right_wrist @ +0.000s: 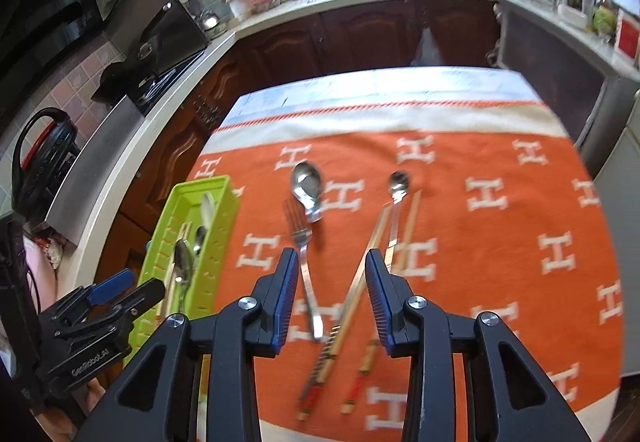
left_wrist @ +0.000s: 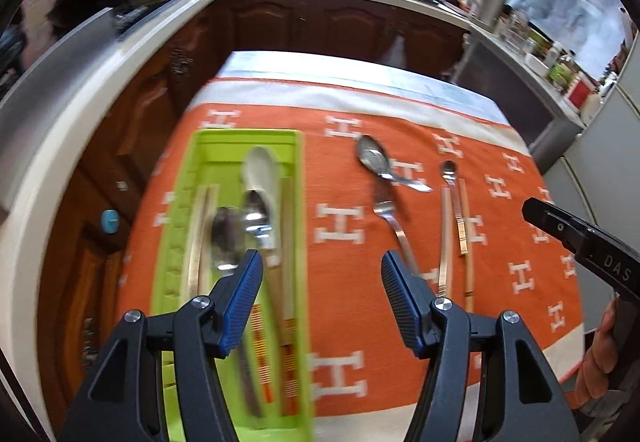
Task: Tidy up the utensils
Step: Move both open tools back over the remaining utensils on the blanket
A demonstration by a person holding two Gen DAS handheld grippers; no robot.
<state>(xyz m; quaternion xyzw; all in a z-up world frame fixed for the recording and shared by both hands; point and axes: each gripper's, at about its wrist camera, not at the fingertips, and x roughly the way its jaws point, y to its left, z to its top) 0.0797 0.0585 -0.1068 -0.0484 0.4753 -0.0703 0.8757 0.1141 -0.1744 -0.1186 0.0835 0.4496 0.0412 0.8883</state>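
Both grippers hang above a table draped in an orange cloth [right_wrist: 480, 210] patterned with white H marks, and neither one holds anything. The left gripper [left_wrist: 322, 274] has its blue-padded jaws spread wide, with only cloth and the tray's edge showing through the gap; the right gripper [right_wrist: 332, 274] stands with its jaws partly apart, also empty, over the loose cutlery. A lime-green utensil tray [left_wrist: 208, 140] sits near the left edge of the cloth, its long side running away from the cameras. Inside it lie a white ceramic spoon [left_wrist: 260, 170], two metal spoons [left_wrist: 256, 214] overlapping below it, and wooden chopsticks [left_wrist: 286, 242] with red-striped ends, one pair on each side of the spoons. To the right of the tray, on the bare cloth, a large metal spoon [right_wrist: 306, 180] rests with its bowl pointing away, its short handle just touching the tines of a fork [right_wrist: 302, 242] that stretches back toward the right gripper. Farther right a long-handled small spoon [right_wrist: 399, 182] lies between two loose chopsticks [right_wrist: 360, 282], the three crossing near its handle. In the right wrist view the left gripper shows at the lower left, beside the tray's near end. Dark wooden cabinets and a white countertop ring the table behind.
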